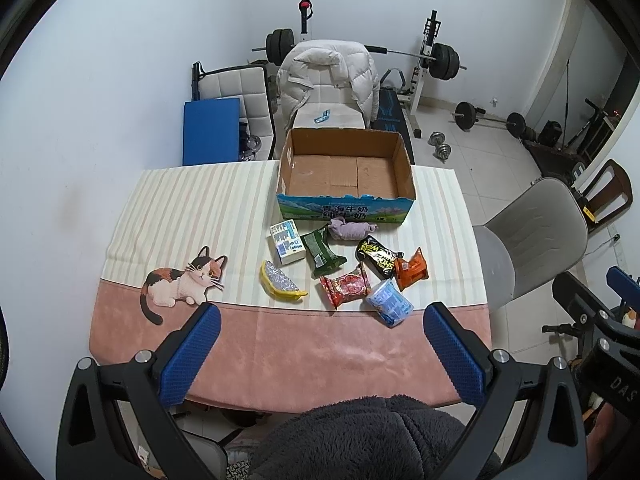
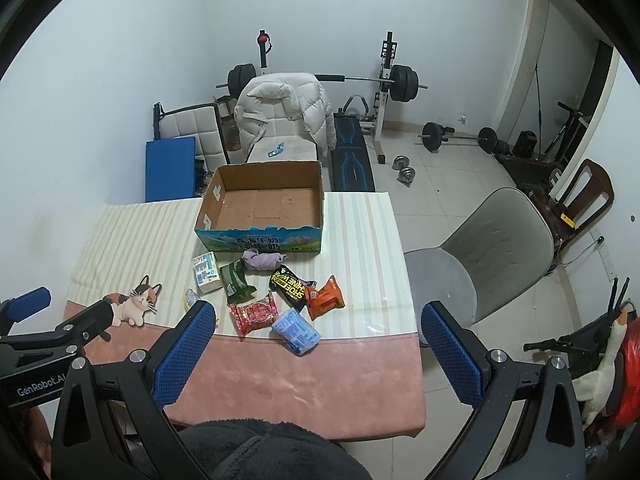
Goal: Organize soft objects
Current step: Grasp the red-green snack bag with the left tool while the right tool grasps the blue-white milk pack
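Observation:
Several soft packets lie in a cluster before an open, empty cardboard box: a white-blue tissue pack, a green pouch, a rolled purple cloth, a black-yellow packet, an orange packet, a red packet, a light-blue pack and a yellow-silver pouch. My left gripper is open and empty, held above the near table edge. My right gripper is open and empty, to the right of it.
The table has a striped and pink cloth with a cat picture. A grey chair stands to the right. A chair with a white jacket stands behind the box. Gym weights fill the room behind.

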`<act>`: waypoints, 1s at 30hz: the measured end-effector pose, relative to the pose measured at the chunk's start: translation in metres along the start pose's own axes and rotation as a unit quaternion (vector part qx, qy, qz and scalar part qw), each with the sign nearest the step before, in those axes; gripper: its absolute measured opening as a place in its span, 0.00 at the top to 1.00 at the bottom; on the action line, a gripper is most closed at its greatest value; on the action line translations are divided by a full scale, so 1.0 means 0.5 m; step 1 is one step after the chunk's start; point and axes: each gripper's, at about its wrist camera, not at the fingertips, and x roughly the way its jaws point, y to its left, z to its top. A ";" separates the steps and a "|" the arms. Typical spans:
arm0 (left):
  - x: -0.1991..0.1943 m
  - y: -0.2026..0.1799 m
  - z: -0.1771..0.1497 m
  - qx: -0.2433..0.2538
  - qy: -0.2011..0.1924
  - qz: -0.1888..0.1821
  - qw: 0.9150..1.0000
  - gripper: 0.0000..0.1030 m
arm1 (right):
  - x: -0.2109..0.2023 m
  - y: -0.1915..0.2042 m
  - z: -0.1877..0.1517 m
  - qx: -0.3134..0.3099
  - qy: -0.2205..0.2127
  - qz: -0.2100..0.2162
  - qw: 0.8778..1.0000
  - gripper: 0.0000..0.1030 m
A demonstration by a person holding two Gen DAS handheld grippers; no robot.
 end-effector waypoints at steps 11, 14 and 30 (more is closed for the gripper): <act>0.212 0.047 0.048 -0.042 0.053 0.019 0.998 0.00 | 0.209 -0.023 0.006 0.010 0.070 0.015 0.997 0.00; 0.301 0.036 0.056 -0.007 0.067 0.024 0.997 0.00 | 0.314 -0.016 -0.001 -0.012 0.109 0.028 0.994 0.00; 0.790 -0.071 -0.031 0.270 0.223 0.058 0.935 0.00 | 0.948 0.108 -0.250 -0.169 0.338 0.090 0.921 0.07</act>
